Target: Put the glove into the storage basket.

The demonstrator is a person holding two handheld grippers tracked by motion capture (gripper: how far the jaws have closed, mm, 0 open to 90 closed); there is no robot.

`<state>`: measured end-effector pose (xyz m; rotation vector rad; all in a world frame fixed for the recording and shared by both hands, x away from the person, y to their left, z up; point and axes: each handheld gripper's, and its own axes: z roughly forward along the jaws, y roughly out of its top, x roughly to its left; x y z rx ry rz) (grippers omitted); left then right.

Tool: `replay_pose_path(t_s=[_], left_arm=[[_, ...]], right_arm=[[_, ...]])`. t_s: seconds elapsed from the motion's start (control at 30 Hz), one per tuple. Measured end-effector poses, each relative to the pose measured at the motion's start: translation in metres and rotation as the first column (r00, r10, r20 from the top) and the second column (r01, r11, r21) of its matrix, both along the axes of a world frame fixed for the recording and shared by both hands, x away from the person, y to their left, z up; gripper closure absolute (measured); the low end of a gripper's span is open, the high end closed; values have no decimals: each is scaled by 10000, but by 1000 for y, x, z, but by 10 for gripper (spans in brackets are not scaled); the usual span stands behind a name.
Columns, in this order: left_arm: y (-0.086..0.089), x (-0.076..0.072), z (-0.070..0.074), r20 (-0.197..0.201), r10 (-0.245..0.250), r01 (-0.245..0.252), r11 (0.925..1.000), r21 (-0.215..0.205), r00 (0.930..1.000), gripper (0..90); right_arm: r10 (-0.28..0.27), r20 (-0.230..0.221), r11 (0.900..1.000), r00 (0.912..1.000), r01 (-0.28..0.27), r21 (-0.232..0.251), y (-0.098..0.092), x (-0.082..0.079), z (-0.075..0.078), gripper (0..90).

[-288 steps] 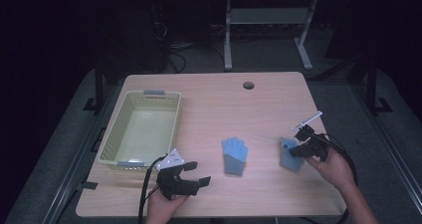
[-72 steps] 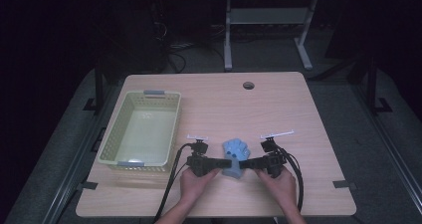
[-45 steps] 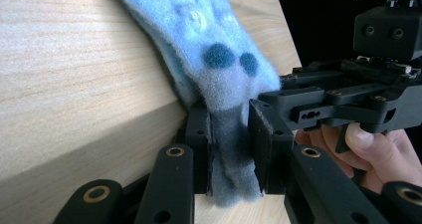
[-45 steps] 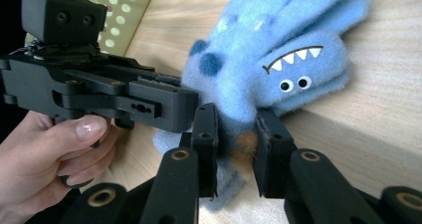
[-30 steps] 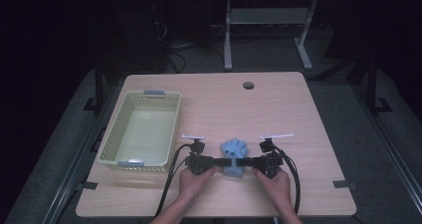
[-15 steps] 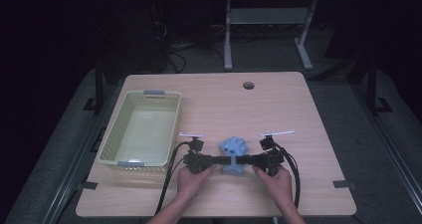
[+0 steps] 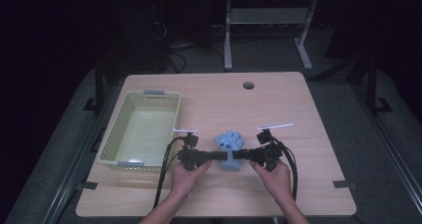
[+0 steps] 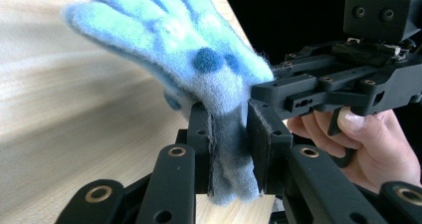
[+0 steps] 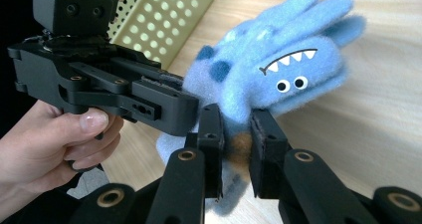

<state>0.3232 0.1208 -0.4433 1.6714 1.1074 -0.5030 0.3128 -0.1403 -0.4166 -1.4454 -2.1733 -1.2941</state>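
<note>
On the wooden surface point(image 7: 308, 109), centre frame, your left gripper point(image 7: 215, 156) and right gripper point(image 7: 242, 155) each clench the blue glove point(image 7: 230, 144)'s cuff; uneven pulling could tear it free.

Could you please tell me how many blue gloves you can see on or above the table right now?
1 for certain: a blue glove clamped between the left gripper and right gripper. A second may be stacked against it, hidden.

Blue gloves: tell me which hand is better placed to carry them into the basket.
Left. Both grippers clamp the blue gloves, but the left gripper sits on the side nearer the basket; the right gripper is farther away.
</note>
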Motion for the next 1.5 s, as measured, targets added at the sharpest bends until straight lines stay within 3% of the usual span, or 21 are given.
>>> replay_pose_path(t_s=[1.0, 1.5], left_arm=[[42, 12, 44, 517, 357, -360, 9993, 50, 9980, 729], [63, 11, 53, 598, 571, -578, 9983, 100, 9966, 729]], right_arm=[[625, 362, 9976, 9974, -635, 266, 38, 26, 38, 778], [992, 460, 9945, 9940, -1007, 306, 60, 33, 46, 778]])
